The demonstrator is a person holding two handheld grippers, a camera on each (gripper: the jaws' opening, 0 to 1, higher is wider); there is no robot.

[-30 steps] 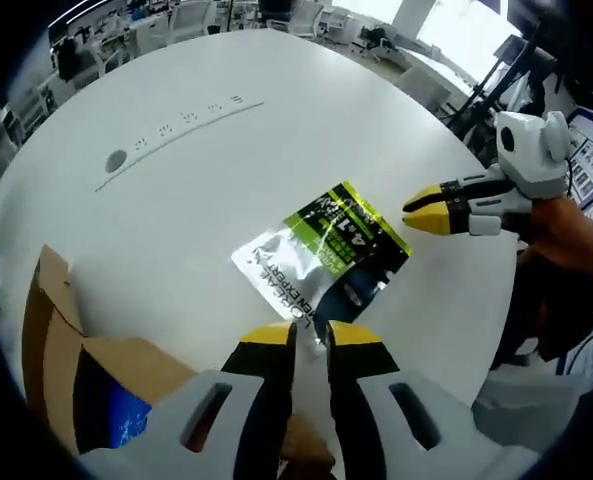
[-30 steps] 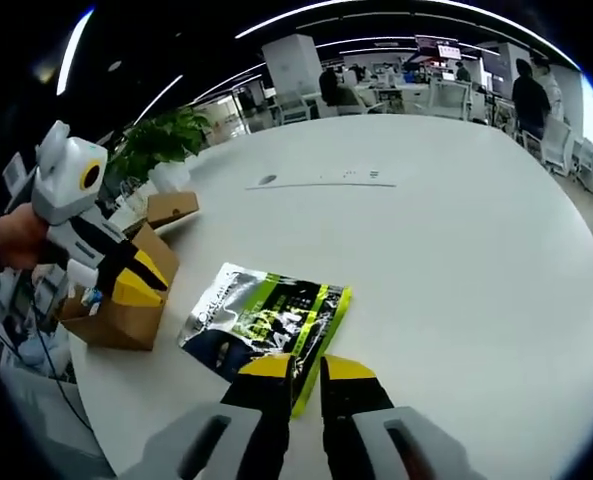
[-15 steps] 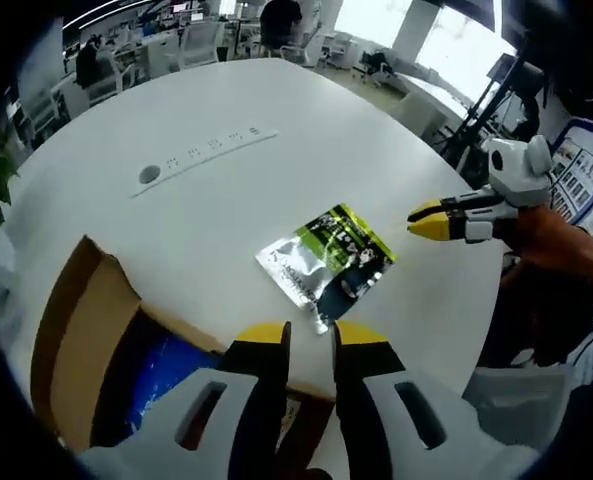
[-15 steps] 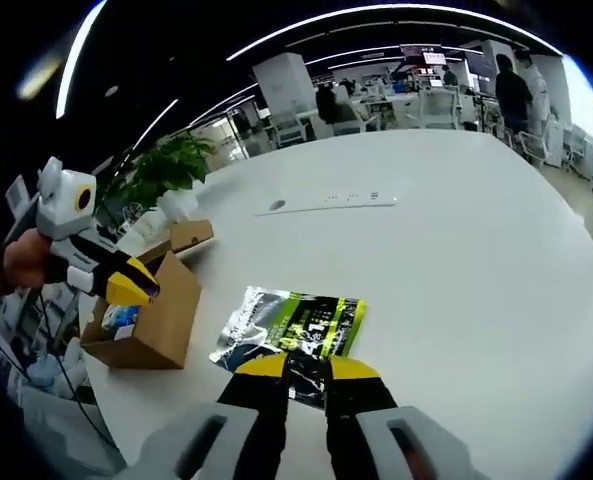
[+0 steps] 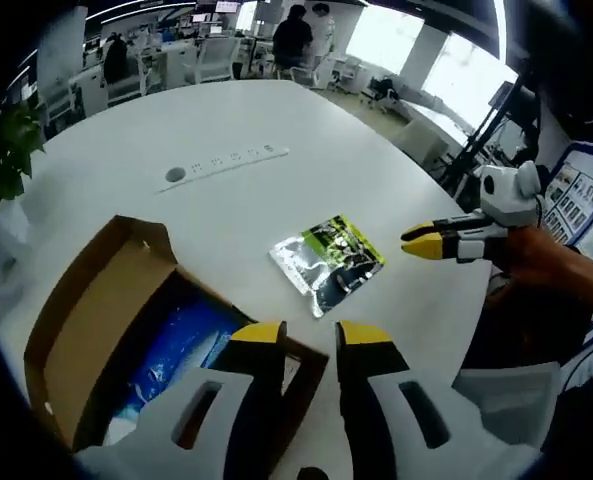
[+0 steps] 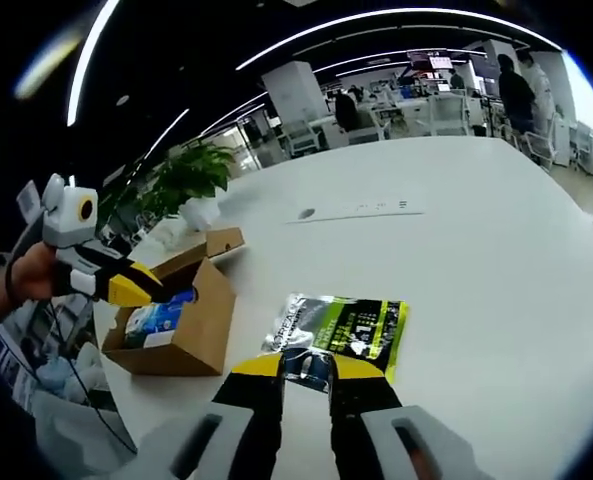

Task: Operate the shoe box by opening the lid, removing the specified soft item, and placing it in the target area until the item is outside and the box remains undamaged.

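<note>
A green, silver and black soft pouch [image 5: 328, 262] lies flat on the white round table [image 5: 176, 120], outside the box. The brown cardboard shoe box [image 5: 86, 300] stands with its lid folded back, and a blue packet [image 5: 176, 345] lies inside. My left gripper [image 5: 309, 338] hovers over the box's near edge, slightly open with nothing between its jaws. My right gripper [image 5: 413, 243] hangs just right of the pouch. In the right gripper view, my right gripper [image 6: 306, 367] is slightly open and empty just short of the pouch [image 6: 341, 330]. The left gripper [image 6: 156, 293] hangs over the box [image 6: 191, 325].
A socket strip [image 5: 221, 165] is set into the table beyond the pouch. A potted plant [image 6: 191, 170] stands past the table's edge behind the box. Office desks, chairs and people fill the background. A person's hand [image 5: 551, 265] holds the right gripper.
Both views have pulled back and up from the pouch, so more of the open box shows. The pouch stays flat on the table. Both pairs of jaws stand slightly wider apart.
</note>
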